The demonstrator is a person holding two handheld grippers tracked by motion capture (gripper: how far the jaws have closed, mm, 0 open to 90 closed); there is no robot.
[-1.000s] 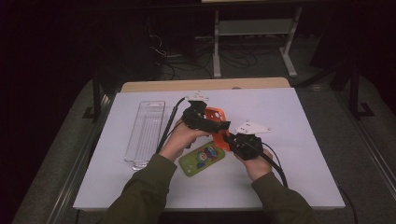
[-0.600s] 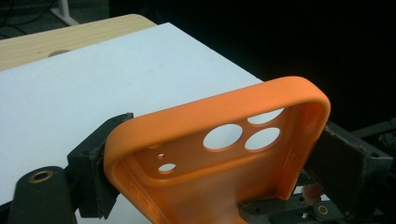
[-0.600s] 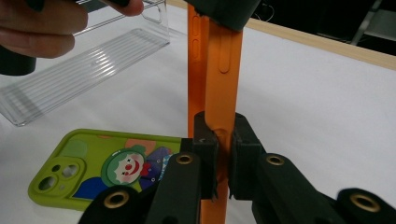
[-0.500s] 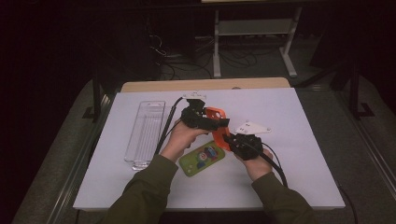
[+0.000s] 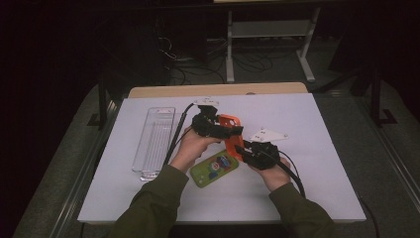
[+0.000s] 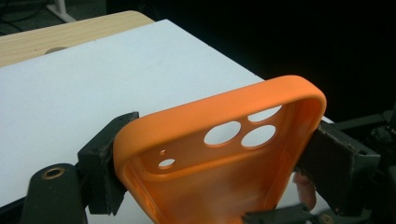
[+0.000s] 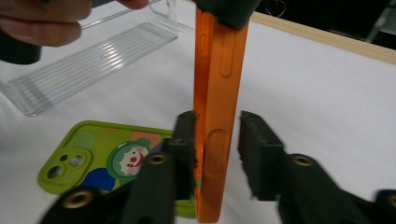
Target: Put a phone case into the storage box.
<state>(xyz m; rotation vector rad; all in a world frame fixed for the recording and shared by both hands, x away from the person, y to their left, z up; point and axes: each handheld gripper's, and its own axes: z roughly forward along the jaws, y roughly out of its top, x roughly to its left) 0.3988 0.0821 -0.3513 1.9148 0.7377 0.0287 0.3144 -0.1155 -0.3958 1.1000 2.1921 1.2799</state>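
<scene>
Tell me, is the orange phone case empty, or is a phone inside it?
Empty. In the left gripper view the orange case shows its bare inner side, and the white table is visible through its camera holes.

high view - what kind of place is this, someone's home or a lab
Most likely a lab or recording workspace, not a home: a table under a white sheet in a dark room, loose cables on the floor, a metal stand behind it, and a person working a phone case with handheld grippers.

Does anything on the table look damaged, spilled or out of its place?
Nothing stands out. The orange phone case looks whole and is held above the table between both grippers. The green phone case lies flat on the white sheet, and the clear tray rests straight beside it.
</scene>
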